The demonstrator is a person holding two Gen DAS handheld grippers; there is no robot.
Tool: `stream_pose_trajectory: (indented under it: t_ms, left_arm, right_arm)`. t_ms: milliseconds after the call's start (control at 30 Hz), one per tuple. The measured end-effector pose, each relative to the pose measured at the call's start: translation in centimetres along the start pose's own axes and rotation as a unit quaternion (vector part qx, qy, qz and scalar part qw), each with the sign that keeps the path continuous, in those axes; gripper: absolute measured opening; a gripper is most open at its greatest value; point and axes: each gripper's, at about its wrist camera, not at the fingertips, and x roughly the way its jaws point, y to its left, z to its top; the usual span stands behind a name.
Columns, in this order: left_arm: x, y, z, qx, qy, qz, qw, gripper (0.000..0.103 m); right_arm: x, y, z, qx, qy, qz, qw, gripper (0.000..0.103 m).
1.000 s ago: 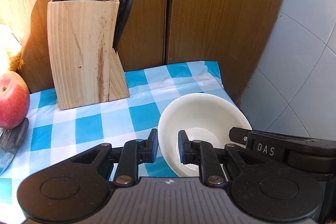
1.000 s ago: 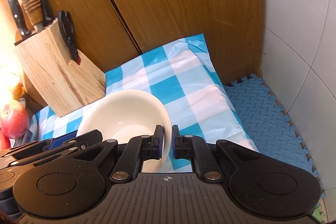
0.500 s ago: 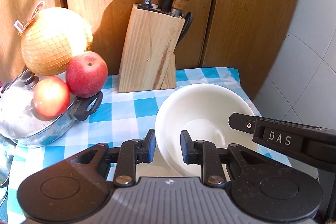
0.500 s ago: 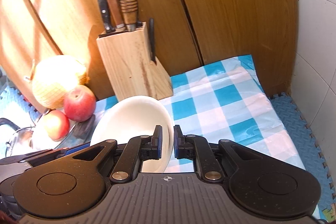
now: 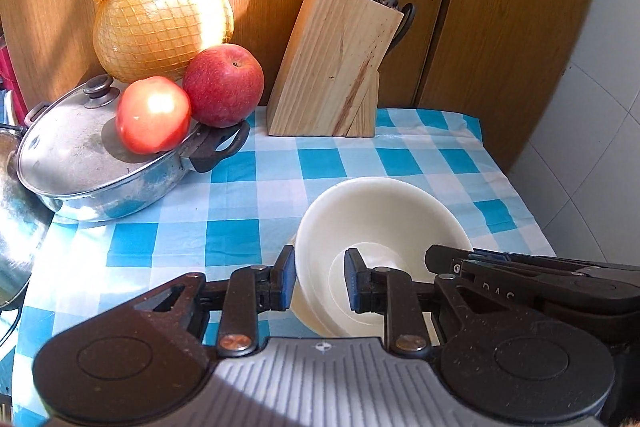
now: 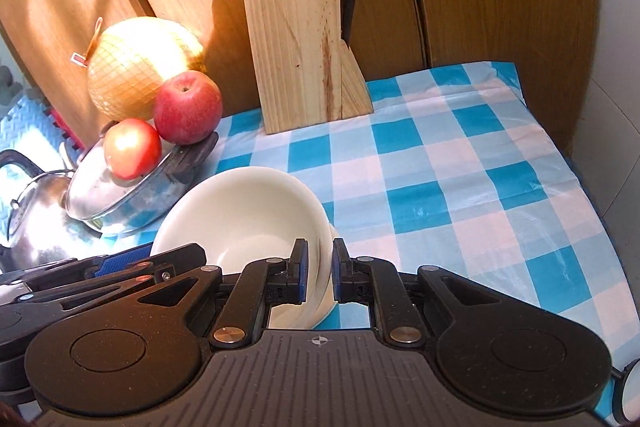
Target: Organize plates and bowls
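Bowl (image 5: 380, 223), cream, is held tilted over the blue-checked desk (image 5: 240, 223): your left tongs (image 5: 318, 277) clamp its left rim, your right tongs (image 6: 319, 273) its right rim. Far behind stand a knife block (image 5: 336, 67), lidded pan (image 5: 80, 163) and wooden cabinet doors (image 5: 500, 7).

Warm sun falls on big brown wooden doors (image 5: 500, 27) at the back. A table wears a blue and white checked cloth (image 6: 460, 187). White wall tiles (image 5: 592, 167) stand on the right. Far left, something blue (image 6: 24, 123) lies low, maybe a foam floor mat.
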Motion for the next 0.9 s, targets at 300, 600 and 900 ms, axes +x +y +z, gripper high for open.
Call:
stream_pose_trajectory:
  t_ms: [300,600,900]
  left_arm:
    - [2.3,-0.2,-0.6,0.006,0.023,-0.001,0.9997,0.018]
    - [3.5,0.8,-0.6,-0.002,0.044,-0.001,0.999,0.019]
    - [2.1,1.8,-0.3,-0.015,0.024,-0.003,0.9996,0.019]
  right_arm:
    - [2.3,0.2,-0.4,-0.018,0.023,-0.027,0.999,0.023]
    - [3.8,0.5,-0.5,-0.041,0.031,-0.045,0.998,0.025]
    - [3.3,0.1,-0.3,-0.051,0.011,-0.066,0.996,0.043]
